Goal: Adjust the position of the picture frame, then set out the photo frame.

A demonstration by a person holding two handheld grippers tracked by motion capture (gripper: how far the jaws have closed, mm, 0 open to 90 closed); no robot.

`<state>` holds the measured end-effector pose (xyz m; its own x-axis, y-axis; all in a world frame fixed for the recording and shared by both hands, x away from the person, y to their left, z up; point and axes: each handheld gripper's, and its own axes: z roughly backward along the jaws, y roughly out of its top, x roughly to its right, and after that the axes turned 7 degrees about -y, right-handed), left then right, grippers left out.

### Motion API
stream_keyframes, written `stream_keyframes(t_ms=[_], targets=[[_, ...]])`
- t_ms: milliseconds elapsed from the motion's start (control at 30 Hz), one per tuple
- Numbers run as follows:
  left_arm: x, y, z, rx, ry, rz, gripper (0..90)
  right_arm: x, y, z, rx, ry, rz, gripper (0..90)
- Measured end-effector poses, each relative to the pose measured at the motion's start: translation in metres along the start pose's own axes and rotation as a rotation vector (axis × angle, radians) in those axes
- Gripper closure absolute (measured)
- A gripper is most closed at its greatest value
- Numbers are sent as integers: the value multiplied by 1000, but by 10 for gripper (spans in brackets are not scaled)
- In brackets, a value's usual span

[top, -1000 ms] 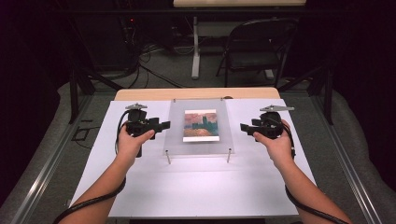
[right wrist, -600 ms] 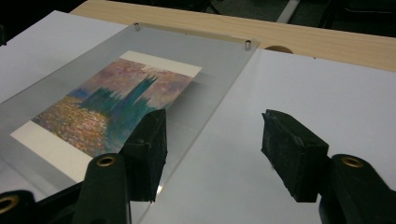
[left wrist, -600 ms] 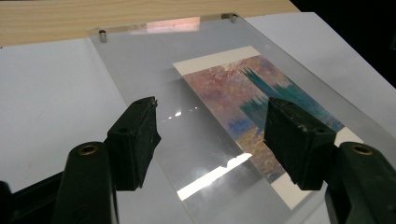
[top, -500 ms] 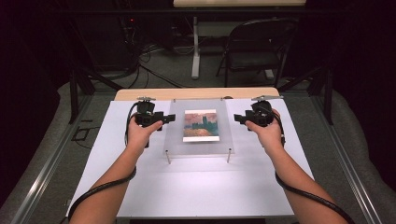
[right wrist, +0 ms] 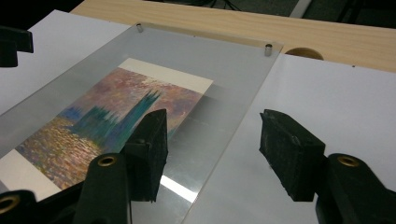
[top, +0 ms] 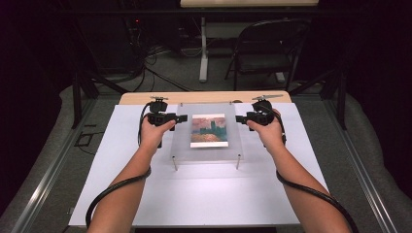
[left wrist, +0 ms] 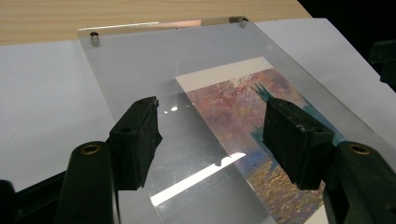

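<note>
Dark room, folding chair [top: 265, 53] beyond table [top: 145, 98]

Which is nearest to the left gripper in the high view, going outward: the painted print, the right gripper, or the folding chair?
1. The painted print, just to the right of the left gripper, under the clear panel.
2. The right gripper, across the panel at its opposite edge.
3. The folding chair, on the floor beyond the table, far right.

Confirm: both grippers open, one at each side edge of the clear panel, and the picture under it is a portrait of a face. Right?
Not the last part. The picture under the clear panel is a landscape-style painting, dark towers over water, as the right gripper view shows. The left gripper and right gripper are open at its side edges.
</note>
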<state>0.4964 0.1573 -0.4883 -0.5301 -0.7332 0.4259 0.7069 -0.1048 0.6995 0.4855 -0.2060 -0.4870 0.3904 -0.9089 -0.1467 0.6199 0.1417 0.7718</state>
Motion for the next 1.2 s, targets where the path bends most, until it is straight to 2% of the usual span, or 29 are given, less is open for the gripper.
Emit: stream_keyframes(t_ms=[300,533,800,1000,1200], targets=[[-16,-5,-9,-30,15,23,357,4,-1,-22,-34,3,-45,413],[-29,-11,-13,-20,20,68,360,8,-2,-31,-47,-4,-69,413],[-32,-17,-20,-28,13,90,361,6,-8,-38,-63,3,-91,413],[-34,-18,-25,-51,3,101,360,3,-10,-43,-77,16,-87,409],[-36,-19,-29,-54,-3,115,353,2,-12,-48,-80,34,-112,405]])
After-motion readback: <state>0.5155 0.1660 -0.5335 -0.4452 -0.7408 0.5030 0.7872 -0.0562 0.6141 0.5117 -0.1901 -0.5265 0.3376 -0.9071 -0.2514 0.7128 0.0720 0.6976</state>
